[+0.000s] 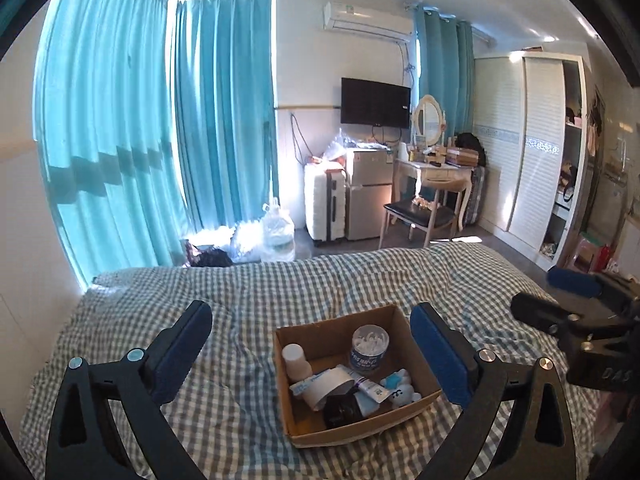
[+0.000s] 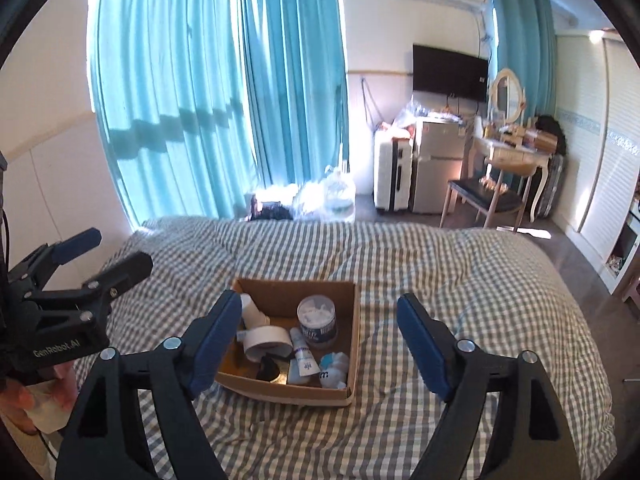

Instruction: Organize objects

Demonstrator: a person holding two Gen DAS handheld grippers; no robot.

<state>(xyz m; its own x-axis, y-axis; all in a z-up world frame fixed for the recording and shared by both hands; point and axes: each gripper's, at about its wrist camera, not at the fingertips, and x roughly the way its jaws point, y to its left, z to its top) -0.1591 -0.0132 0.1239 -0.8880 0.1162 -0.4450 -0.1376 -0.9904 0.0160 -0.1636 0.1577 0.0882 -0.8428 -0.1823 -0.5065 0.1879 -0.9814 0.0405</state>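
1. An open cardboard box (image 1: 416,402) rests on the gingham bedspread (image 1: 280,280), roughly mid-bed. It contains a clear tub of cotton swabs (image 1: 370,349), a small bottle with a white cap (image 1: 295,362), a white roll of tape (image 1: 326,386), a white tube (image 1: 370,390), a black crumpled item (image 1: 344,410) and a blue-and-white plush toy (image 1: 400,388).
2. The left wrist view shows the open wardrobe (image 1: 536,152) at the room's right side; the right wrist view shows the person's hand (image 2: 24,400) gripping the left tool's handle.
3. The left gripper (image 1: 312,354) is spread wide, its jaws flanking the box without touching it and holding nothing.
4. The right gripper (image 2: 318,342) is likewise spread wide and empty; whether its left pad (image 2: 214,342) meets the box's left wall cannot be determined.
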